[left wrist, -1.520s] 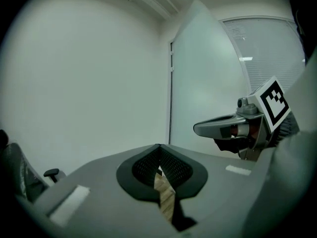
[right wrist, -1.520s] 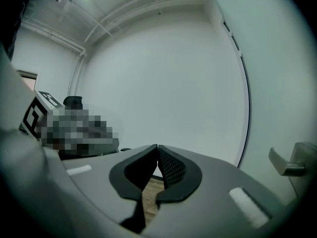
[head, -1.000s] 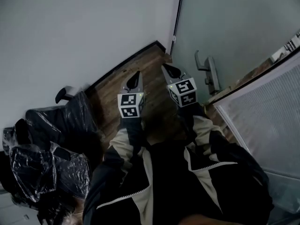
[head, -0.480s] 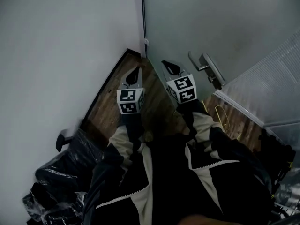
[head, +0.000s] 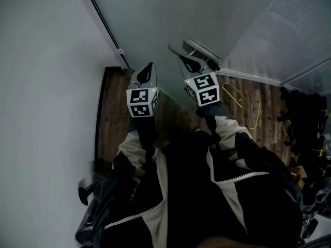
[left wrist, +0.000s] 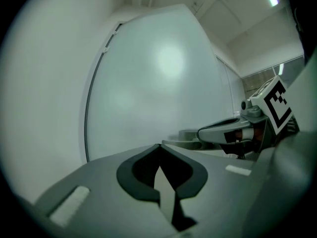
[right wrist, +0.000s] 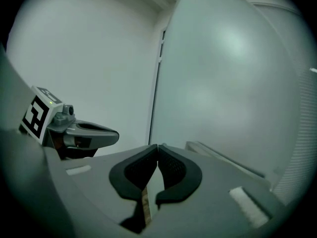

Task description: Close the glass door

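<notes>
A white wall [head: 46, 61] fills the left side, and a thin black strip [head: 106, 22] runs down the corner where it meets the glass door [head: 170, 14]. Below them lies a dark wooden floor [head: 111, 118].

The left gripper [head: 148, 68] is held out towards the lower part of the frosted pane. The left gripper view shows its jaws together with nothing between them. Closed tips probably serve as a blunt pusher here, since a door panel gives nothing to pinch. Whether they touch the glass cannot be told.

The right gripper [head: 185, 62] is held level with the left, and its jaws are also closed and empty. Its tip sits just beside the metal door handle [head: 199, 49], and contact there is unclear. That position suits either nudging the handle or pushing the door next to it, where leverage is best if the hinges are on the far side.

Right of the handle, a ribbed translucent panel [head: 289, 30] starts. A yellow wire shape [head: 240, 99] lies on the floor in front of it, with dark clutter [head: 305, 123] further right. The views don't show whether the door is already seated in its frame.
</notes>
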Demonstrator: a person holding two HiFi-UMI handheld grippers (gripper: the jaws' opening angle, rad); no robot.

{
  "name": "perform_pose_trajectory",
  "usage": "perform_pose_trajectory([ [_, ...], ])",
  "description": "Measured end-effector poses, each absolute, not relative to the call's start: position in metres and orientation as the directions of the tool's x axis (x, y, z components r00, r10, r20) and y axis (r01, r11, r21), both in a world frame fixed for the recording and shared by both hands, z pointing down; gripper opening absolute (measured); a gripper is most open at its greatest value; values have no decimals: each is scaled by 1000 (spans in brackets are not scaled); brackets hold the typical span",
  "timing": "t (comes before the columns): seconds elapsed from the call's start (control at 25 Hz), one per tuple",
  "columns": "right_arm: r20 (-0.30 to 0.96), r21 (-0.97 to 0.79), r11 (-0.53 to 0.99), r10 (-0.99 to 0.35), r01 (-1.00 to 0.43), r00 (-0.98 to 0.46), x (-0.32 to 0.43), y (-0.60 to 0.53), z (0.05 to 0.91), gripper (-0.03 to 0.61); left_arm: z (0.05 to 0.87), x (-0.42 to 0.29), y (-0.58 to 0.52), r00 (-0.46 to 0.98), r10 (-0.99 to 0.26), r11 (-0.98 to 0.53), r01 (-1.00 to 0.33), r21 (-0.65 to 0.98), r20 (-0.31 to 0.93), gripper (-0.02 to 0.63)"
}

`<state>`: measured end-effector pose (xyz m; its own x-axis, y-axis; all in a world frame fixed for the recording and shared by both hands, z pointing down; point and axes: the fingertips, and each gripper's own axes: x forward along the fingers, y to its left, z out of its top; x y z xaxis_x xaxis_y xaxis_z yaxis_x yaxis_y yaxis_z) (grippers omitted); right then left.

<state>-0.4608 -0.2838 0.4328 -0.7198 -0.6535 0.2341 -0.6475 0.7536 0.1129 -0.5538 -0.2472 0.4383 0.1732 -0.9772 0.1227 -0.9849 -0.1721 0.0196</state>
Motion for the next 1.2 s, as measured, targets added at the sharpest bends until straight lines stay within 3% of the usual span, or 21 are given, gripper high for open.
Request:
perform_pose_trajectory([
  [0.32, 246, 106, 680, -725, -725, -644, -401, -295, 440, 11, 443, -490, -283, 330, -935, -328, -944, 39, 131, 5],
  [0.52, 307, 217, 696, -714, -685, -629, -405, -291, 446, 15, 445, -481, -283, 348, -926, -349, -937, 20, 143, 5],
  [0.6, 354, 368, 698, -716, -614, -601, -413, -291, 448, 108, 445, -482, -281, 349, -925, -352, -936, 7, 150, 5],
  [0.64, 374, 465, 688, -723, -557, -581, -418, -291, 448, 122, 445, -482, -279, 350, -924, -354, -935, -2, 155, 5],
  [0.72, 414, 661, 641, -745, -391, -523, -428, -296, 455, 201, 446, -484, -277, 351, -922, -358, -934, -15, 164, 5],
  [0.8, 430, 809, 556, -781, -192, -452, -436, -305, 466, 238, 448, -485, -275, 355, -919, -363, -931, -21, 171, 5],
  [0.92, 425, 881, 472, -808, -19, -408, -443, -315, 477, 260, 450, -485, -270, 363, -914, -373, -927, -25, 178, 5],
  [1.2, 435, 891, 453, -818, 45, -376, -452, -323, 489, 264, 461, -493, -269, 360, -910, -383, -920, -81, 207, 5],
])
